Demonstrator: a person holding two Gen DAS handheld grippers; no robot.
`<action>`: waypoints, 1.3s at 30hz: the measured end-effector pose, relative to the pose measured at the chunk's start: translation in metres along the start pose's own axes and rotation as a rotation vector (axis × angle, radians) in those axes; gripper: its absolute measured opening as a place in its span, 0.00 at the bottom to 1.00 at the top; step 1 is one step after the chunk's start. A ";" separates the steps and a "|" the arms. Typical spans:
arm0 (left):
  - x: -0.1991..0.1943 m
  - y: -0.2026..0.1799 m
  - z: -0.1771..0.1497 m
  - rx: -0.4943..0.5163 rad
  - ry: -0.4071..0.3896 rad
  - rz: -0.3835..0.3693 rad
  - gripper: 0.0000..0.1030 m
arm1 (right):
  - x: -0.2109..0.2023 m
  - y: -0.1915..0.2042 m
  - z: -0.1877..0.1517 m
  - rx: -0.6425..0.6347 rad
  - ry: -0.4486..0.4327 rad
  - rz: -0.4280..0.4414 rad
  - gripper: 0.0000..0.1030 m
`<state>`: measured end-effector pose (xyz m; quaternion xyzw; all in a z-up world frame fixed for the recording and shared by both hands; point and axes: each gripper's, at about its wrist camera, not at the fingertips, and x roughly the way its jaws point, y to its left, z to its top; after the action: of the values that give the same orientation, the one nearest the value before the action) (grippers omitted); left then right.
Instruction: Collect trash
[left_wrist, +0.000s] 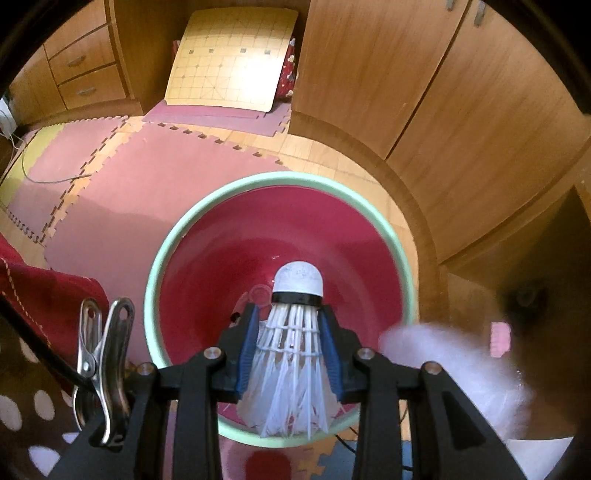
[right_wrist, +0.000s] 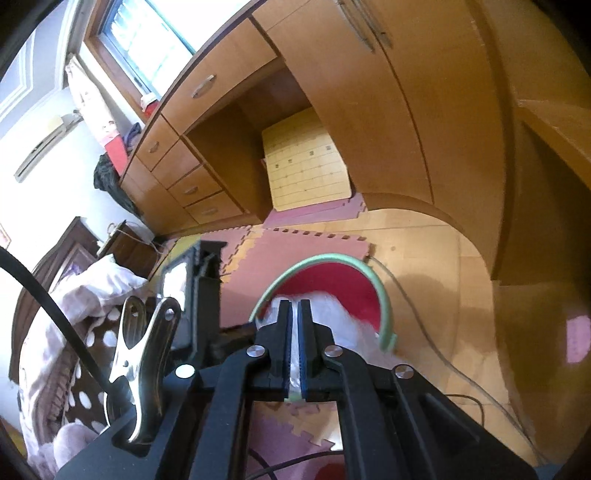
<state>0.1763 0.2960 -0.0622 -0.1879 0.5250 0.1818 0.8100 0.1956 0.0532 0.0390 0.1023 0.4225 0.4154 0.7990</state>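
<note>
Over foam-matted floor (left_wrist: 122, 206): left gripper (left_wrist: 289, 325) holding shuttlecock (left_wrist: 295, 332) above bin (left_wrist: 155, 258), right gripper (right_wrist: 294, 308) pinching tissue (right_wrist: 332, 314); next, releasing both.

bin: the round red plastic bin with pale green rim (left_wrist: 400, 258) is stood on the floor, just right of the pink foam puzzle mats (left_wrist: 122, 206)
shuttlecock: the white feathered shuttlecock (left_wrist: 291, 350) is held over the bin's opening, cork end forward, between the left gripper's (left_wrist: 290, 314) jaws
board: the pale wooden grid board (left_wrist: 229, 59) is leaned behind the mats, between the drawers (left_wrist: 85, 66) and wardrobe doors (left_wrist: 424, 92)
tissue: a white crumpled tissue (right_wrist: 332, 314) is pinched in the right gripper (right_wrist: 294, 306), at the bin's rim
</note>
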 end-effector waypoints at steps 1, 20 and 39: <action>0.003 0.000 -0.001 0.002 0.005 0.005 0.33 | 0.004 0.002 0.001 -0.001 0.000 0.005 0.02; 0.011 0.013 0.001 -0.056 0.078 -0.004 0.54 | 0.043 -0.040 -0.027 0.125 0.068 -0.109 0.26; 0.013 0.008 0.000 -0.073 0.166 -0.049 0.54 | 0.133 -0.163 -0.183 0.430 0.336 -0.391 0.60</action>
<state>0.1778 0.3044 -0.0752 -0.2446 0.5787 0.1650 0.7603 0.1902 0.0153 -0.2376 0.1156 0.6380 0.1668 0.7428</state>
